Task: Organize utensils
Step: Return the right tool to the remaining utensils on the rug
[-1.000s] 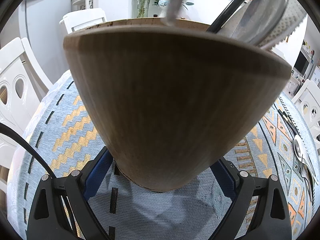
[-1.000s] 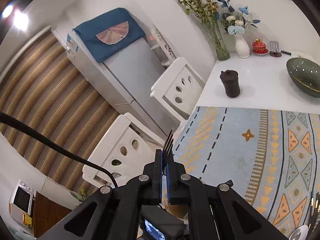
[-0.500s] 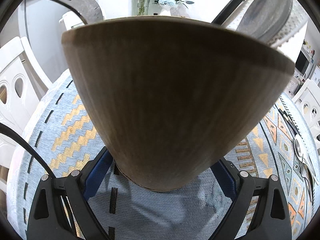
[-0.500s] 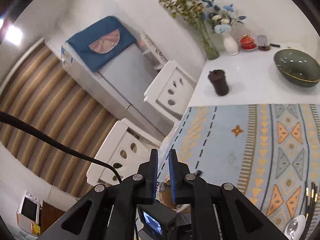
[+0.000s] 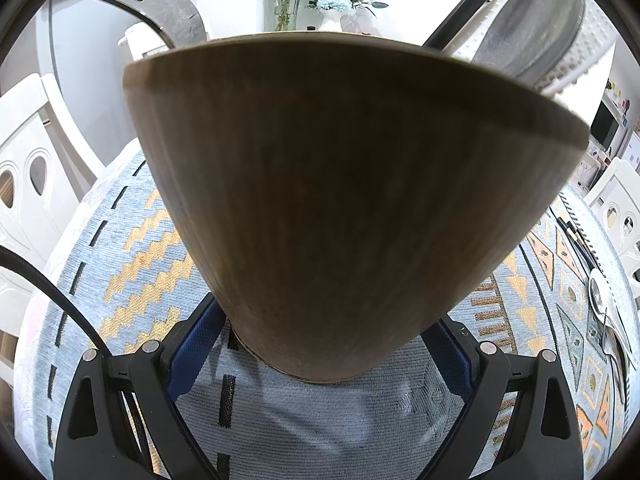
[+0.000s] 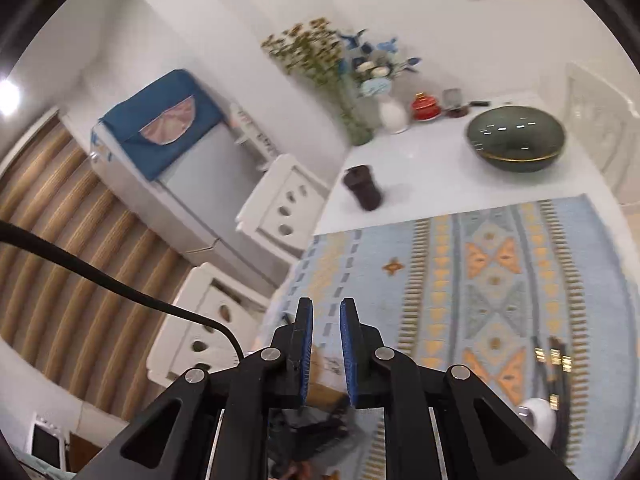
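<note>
fork dropped in the holder, right tongs now free

your right tongs point(image 6: 325, 354) held a dark fork a second ago, pinched flat between the blue pads; now the pads stand a little apart with nothing between them, having just been opening. in the left wrist view that fork point(image 5: 160, 8) now pokes up behind the rim of the wooden utensil holder point(image 5: 344, 200), tines fanned toward the upper left, where a second ago there was only a blurred handle coming in. a slotted skimmer point(image 5: 536, 28) leans out at the other side (its black handle runs down into the holder). so one more utensil is stowed, and your right hand looks free to fetch the next.

your left tongs point(image 5: 332, 344) stay clamped on the base of the holder, steadying it on the patterned runner point(image 5: 132, 264) that covers the tabletop.

the holder itself is a plain brown cone, narrow at the foot and wide at the rim, with a fine vertical grain. still lying on the runner are black chopsticks point(image 6: 554, 364) with gold bands, and a spoon point(image 5: 600, 300) near them; those are likely what remains.
</note>
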